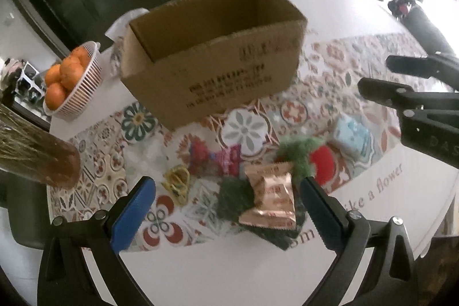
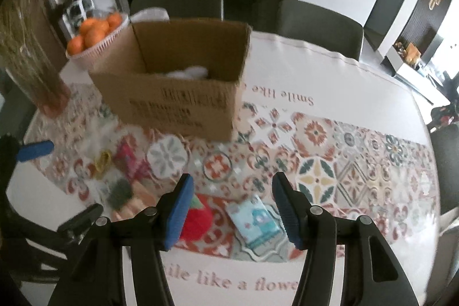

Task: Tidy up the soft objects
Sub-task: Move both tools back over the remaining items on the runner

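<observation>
An open cardboard box [image 1: 212,59] stands on the patterned tablecloth; in the right wrist view [image 2: 175,82] something white lies inside it. In front of it lie small items: a rose-gold snack packet [image 1: 272,197], a dark green scrubber [image 1: 233,198], a red and green plush [image 1: 312,159], a light blue tissue pack [image 1: 351,138], a red-pink packet [image 1: 218,159] and yellow bands [image 1: 176,184]. My left gripper [image 1: 226,208] is open above the snack packet. My right gripper [image 2: 232,205] is open above the tissue pack [image 2: 255,220] and red plush [image 2: 198,220].
A white basket of oranges [image 1: 71,79] sits at the table's left, next to a brown vase of dried stalks [image 1: 37,151]. Grey chairs [image 2: 318,22] stand behind the table. The right gripper shows at the right of the left wrist view [image 1: 381,76].
</observation>
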`<state>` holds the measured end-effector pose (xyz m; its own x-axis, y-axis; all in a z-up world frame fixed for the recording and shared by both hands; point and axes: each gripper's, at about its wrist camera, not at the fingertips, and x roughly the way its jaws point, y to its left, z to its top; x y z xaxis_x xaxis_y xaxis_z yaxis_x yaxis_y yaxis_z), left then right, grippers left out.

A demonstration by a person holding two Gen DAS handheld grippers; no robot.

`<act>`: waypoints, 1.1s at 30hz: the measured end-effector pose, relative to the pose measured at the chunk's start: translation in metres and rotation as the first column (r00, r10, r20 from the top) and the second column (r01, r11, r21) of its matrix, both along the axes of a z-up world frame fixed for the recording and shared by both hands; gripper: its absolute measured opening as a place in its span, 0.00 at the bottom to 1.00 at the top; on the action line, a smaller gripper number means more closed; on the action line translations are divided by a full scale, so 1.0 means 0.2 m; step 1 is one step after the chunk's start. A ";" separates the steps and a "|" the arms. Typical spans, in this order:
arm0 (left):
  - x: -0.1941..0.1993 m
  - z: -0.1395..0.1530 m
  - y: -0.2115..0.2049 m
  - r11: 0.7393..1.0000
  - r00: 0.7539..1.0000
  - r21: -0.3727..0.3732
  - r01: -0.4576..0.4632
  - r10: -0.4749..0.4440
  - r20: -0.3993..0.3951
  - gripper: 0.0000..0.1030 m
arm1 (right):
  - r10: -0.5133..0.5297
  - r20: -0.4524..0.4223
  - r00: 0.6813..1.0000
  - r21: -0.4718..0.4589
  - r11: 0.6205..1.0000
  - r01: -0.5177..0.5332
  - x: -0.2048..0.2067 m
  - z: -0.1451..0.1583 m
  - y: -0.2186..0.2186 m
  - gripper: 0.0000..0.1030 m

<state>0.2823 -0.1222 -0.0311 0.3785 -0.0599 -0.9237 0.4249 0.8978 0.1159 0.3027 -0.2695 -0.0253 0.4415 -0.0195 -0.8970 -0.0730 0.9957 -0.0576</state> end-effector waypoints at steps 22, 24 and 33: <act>0.05 -0.35 -0.15 0.995 0.973 0.100 0.005 0.018 -0.230 0.88 | 0.049 -0.363 0.930 -0.097 0.991 -0.091 0.02 -0.44 -0.10 0.56; 0.06 -0.38 -0.16 0.995 0.969 0.104 -0.002 0.027 -0.245 0.87 | 0.053 -0.384 0.922 -0.088 0.992 -0.094 0.03 -0.48 -0.11 0.56; 0.08 -0.49 -0.18 0.995 0.952 0.098 -0.011 0.040 -0.302 0.83 | 0.086 -0.424 0.901 -0.073 0.989 -0.129 0.07 -0.60 -0.11 0.56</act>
<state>0.2988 -0.1575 -0.1296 0.0794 0.0386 -0.9961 0.4300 0.9002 0.0691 0.3158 -0.2921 -0.1456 0.0296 -0.0893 -0.9956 -0.2181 0.9714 -0.0936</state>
